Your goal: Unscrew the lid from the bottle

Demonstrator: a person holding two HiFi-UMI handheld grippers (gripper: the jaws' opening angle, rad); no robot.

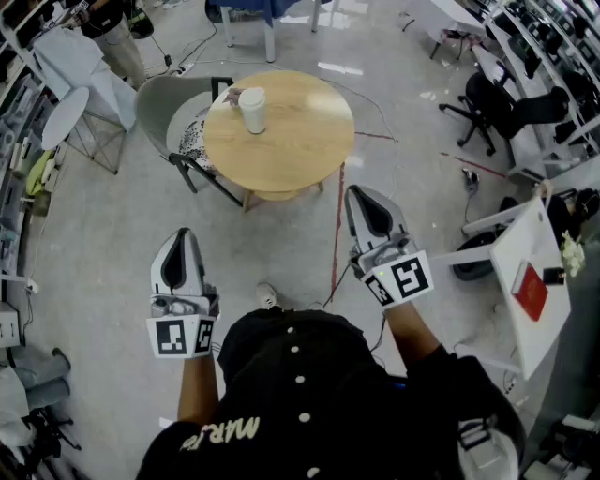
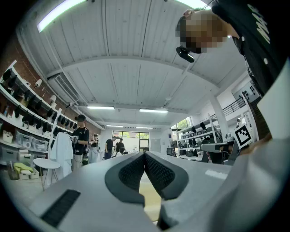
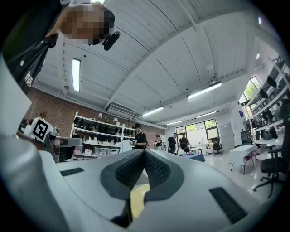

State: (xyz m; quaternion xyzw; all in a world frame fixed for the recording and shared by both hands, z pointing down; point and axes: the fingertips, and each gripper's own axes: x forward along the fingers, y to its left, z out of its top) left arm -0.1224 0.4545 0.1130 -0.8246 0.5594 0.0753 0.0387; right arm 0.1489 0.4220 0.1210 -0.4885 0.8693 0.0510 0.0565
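Bottom centre of head view: person's torso in a black shirt (image 1: pixel 300 403), both forearms reaching up the frame.

Left gripper (image 1: pixel 184 239) is lower left, marker cube by the hand, over bare floor. In the left gripper view the left gripper (image 2: pixel 145 156) has its jaws pressed together with nothing between them.

Right gripper (image 1: pixel 361 199) is right of centre, a bit higher in the frame, also over floor. In the right gripper view the right gripper (image 3: pixel 144 154) is closed too, pads meeting, nothing held.

A red line on the floor (image 1: pixel 338 225) runs up between the grippers toward the table.

Round wooden table (image 1: pixel 300 145) sits upper centre, well beyond both grippers. The white bottle (image 1: pixel 252 110) stands upright on the table's upper-left part with the lid on top; neither gripper is near it.

A grey chair (image 1: pixel 159 108) is tucked against the table's left edge.

Right edge: a white table (image 1: pixel 525 244) with a red flat item (image 1: pixel 531 291) on it. Upper right: a black office chair (image 1: pixel 497 103).

Upper left corner: a standing person (image 1: pixel 114 28), partly cropped.

Far back in the gripper views are shelving along a brick wall (image 3: pixel 90 129) and a few people standing (image 2: pixel 80 138).
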